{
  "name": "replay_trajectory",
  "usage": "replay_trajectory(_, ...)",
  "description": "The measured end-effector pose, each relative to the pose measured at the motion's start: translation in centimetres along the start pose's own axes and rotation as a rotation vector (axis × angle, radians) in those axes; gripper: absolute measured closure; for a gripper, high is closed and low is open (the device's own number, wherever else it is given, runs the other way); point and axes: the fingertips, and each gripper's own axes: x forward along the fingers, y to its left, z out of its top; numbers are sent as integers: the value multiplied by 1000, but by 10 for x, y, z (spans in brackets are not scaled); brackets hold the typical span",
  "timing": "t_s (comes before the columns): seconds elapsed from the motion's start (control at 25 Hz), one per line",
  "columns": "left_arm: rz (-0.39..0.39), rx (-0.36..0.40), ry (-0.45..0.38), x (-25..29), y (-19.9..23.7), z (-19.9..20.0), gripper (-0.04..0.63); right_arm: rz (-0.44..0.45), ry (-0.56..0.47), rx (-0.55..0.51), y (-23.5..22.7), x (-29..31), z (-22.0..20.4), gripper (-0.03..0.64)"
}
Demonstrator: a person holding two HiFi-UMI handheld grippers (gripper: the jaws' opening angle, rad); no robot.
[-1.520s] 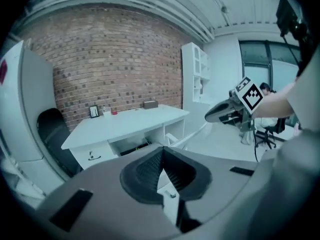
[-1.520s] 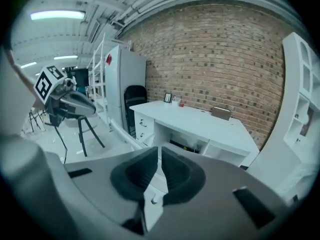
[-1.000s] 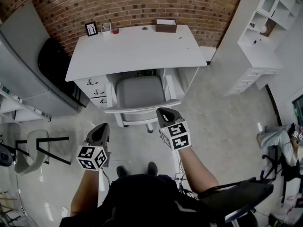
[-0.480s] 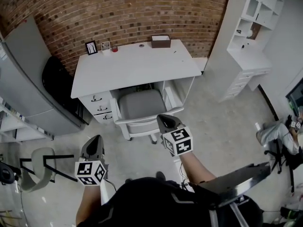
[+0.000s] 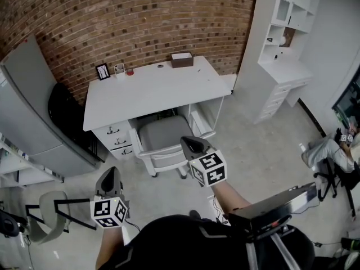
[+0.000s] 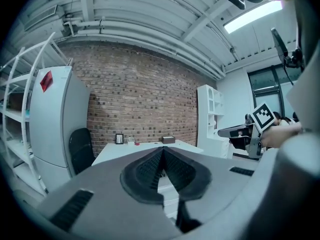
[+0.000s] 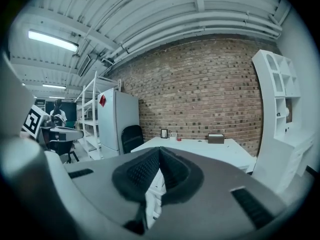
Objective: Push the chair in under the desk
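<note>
Holding both tongs clenched, nothing between jaws: your left gripper [image 5: 109,176] well apart from chair [image 5: 160,134]; your right gripper [image 5: 189,143] just beside chair back, contact unclear. Chair seat partly tucked under white desk [image 5: 152,86]

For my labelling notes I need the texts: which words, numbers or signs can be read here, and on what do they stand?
No text is readable.
Frame on the desk: too small to read.
Red sticker on the fridge: blurred.
Marker cubes: black-and-white patterns only.
</note>
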Motion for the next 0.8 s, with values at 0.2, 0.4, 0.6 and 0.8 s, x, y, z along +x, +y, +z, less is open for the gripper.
replay_trajectory(0.2, -5, -11, -25, -2, 3, 6, 588, 0, -5, -15, 9, -1, 3, 607)
replay_trajectory(0.4, -19, -6, -32, -8, 0, 6, 588, -14, -16, -30, 13, -4, 6, 607)
replay_trajectory(0.6, -22, -7, -27, -11, 1, 4, 588, -26, -19, -21, 15, -7, 6, 607)
replay_trajectory(0.8, -26, -15, -22, -16, 3, 1, 588, -31, -3, -15, 21, -9, 2, 607)
